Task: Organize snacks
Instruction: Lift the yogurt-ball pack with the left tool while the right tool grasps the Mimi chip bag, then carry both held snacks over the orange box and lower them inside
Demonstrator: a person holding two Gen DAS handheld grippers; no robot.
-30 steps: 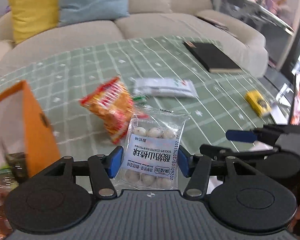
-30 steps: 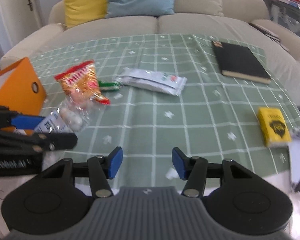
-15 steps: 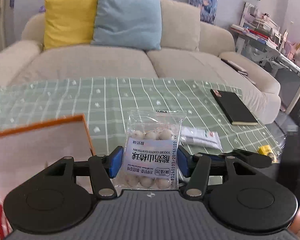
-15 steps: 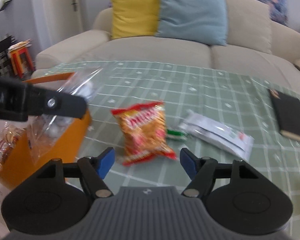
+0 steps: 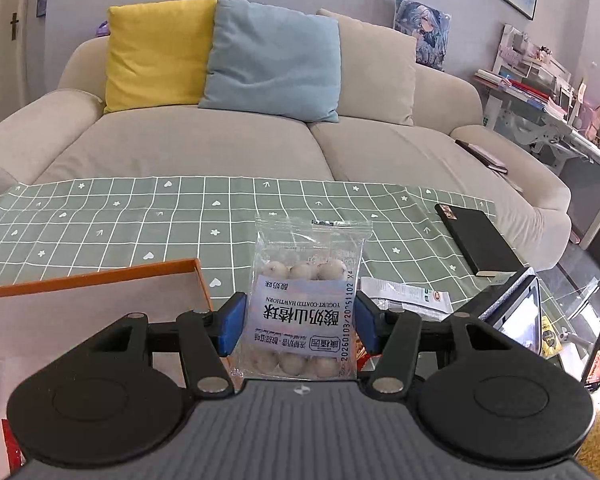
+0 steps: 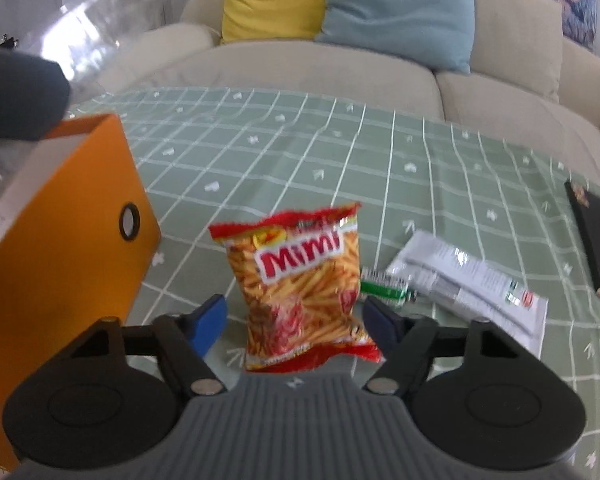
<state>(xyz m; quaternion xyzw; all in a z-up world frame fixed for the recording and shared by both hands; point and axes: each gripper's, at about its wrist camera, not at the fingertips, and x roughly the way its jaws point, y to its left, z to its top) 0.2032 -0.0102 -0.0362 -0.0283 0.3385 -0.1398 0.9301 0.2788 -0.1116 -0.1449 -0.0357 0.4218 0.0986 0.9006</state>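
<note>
Left gripper (image 5: 298, 322) clamps the bag of yogurt balls (image 5: 306, 304) over the orange box (image 6: 60, 248), likely to drop it in, while right gripper (image 6: 294, 320), jaws just narrowing but not gripping, straddles the chips bag (image 6: 300, 280) beside the box

Open cloth: the green checked tablecloth (image 6: 340, 152) lies bare from 10 to 1 o'clock of the Mimi bag (image 6: 300, 284), back to the sofa (image 6: 300, 72).
Obstacle, 9 o'clock: the orange box (image 6: 60, 248) stands tall just beside the right gripper (image 6: 296, 316), walling off that side.
Obstacle, centre: the Mimi bag sits between the spread jaws, which have just been closing, pads not touching it.
Obstacle, 3 o'clock: a green packet (image 6: 384, 282) and a white sachet (image 6: 472, 284) crowd the bag's right.
Obstacle, far 3 o'clock: the black notebook (image 6: 596, 240) lies at the cloth's edge, well apart.
Overhead, 10 o'clock: the left gripper (image 5: 298, 322), clamped on the hawthorn ball bag (image 5: 306, 296), hangs above the box's open top.
</note>
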